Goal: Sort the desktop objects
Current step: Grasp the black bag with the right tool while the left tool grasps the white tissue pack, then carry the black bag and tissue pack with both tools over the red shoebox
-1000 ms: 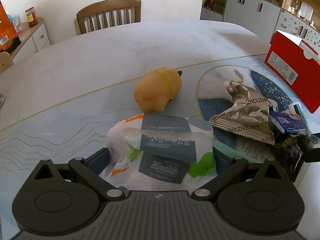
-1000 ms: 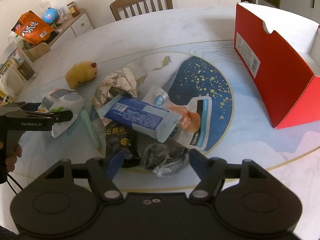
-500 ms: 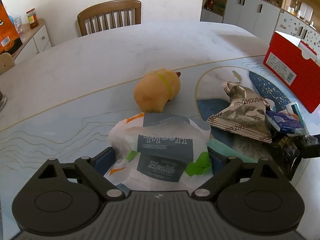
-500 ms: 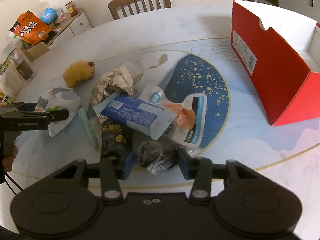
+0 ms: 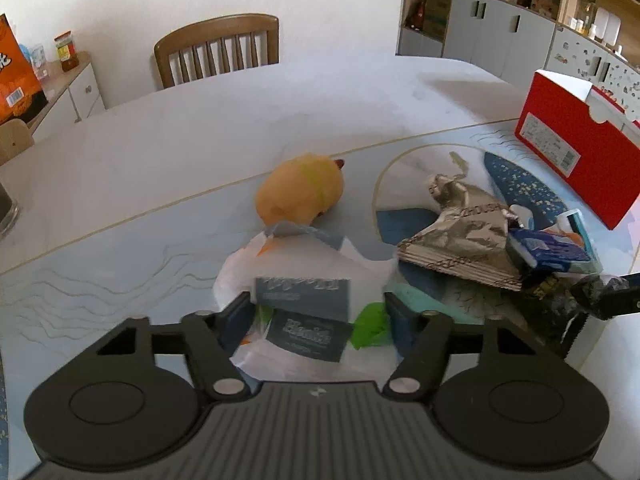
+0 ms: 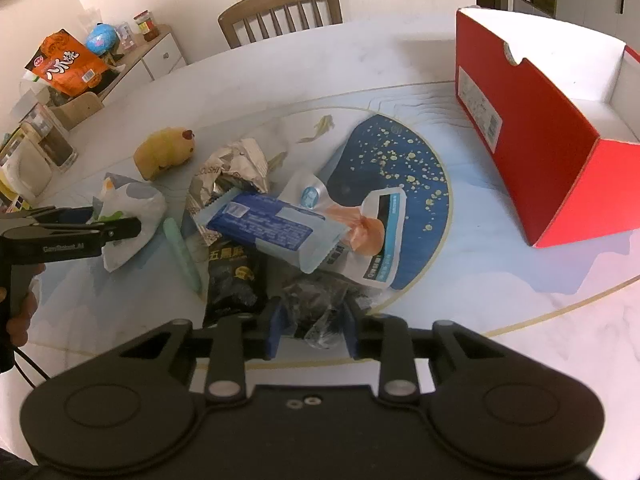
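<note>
A white tissue pack (image 5: pixel 304 280) with a dark label sits bunched between my left gripper's (image 5: pixel 316 316) blue pads; its jaws are closing and press on both sides of the pack. In the right wrist view, my right gripper's (image 6: pixel 312 330) jaws are closing on a crumpled dark plastic wrapper (image 6: pixel 316 304), pads touching it. Behind that wrapper lies a pile: a black snack packet (image 6: pixel 234 276), a blue packet (image 6: pixel 260 224), a white pouch (image 6: pixel 376 248) and a silver foil bag (image 6: pixel 232 168). An orange plush toy (image 5: pixel 300 196) lies just beyond the tissue pack.
An open red box (image 6: pixel 532 120) stands at the right of the marble table (image 5: pixel 200 140). A mint-green stick (image 6: pixel 182 256) lies between tissue pack and pile. A wooden chair (image 5: pixel 218 50) is at the far side. A side cabinet (image 6: pixel 156 56) with snack bags is on the left.
Both grippers' jaws have closed inward: the left onto the tissue pack, which bunched and lifted at its far edge, the right onto the dark wrapper. Neither hand has shifted much.
</note>
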A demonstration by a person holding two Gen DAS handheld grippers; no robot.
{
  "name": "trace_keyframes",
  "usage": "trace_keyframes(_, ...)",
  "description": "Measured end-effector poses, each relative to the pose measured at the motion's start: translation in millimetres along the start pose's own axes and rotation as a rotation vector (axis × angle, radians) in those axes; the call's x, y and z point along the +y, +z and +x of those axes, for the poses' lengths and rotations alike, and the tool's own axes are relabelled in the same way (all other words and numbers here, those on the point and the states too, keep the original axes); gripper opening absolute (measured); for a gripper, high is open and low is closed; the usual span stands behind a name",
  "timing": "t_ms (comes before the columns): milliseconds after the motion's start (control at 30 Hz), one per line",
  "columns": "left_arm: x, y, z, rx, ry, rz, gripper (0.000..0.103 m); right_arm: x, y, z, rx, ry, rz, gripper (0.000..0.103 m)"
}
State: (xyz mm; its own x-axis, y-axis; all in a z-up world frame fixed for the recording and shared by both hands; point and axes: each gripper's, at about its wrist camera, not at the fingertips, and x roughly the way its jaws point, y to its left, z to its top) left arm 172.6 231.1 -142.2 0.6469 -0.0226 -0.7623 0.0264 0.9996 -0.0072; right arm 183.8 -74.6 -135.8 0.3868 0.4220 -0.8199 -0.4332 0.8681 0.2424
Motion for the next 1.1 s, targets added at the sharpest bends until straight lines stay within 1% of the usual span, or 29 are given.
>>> trace_keyframes(267, -2, -1, -8, -0.001, 0.000, -0.021, 0.059, -3, -3, -13, -0.023, 0.006, 0.012, 0.030)
trace_keyframes(633, -15, 2, -35, -0.031, -0.022, -0.020, 0.058, -8, -5, -33, -0.059, 0.003, 0.023, 0.029)
trace_keyframes(767, -25, 5, -48, -0.048, -0.039, -0.004, 0.058, -12, -5, -43, -0.078, 0.000, 0.030, 0.029)
trace_keyframes(1100, -55, 15, -69, -0.060, -0.081, 0.025, 0.058, -24, -9, -63, -0.109, 0.006, 0.044, 0.029)
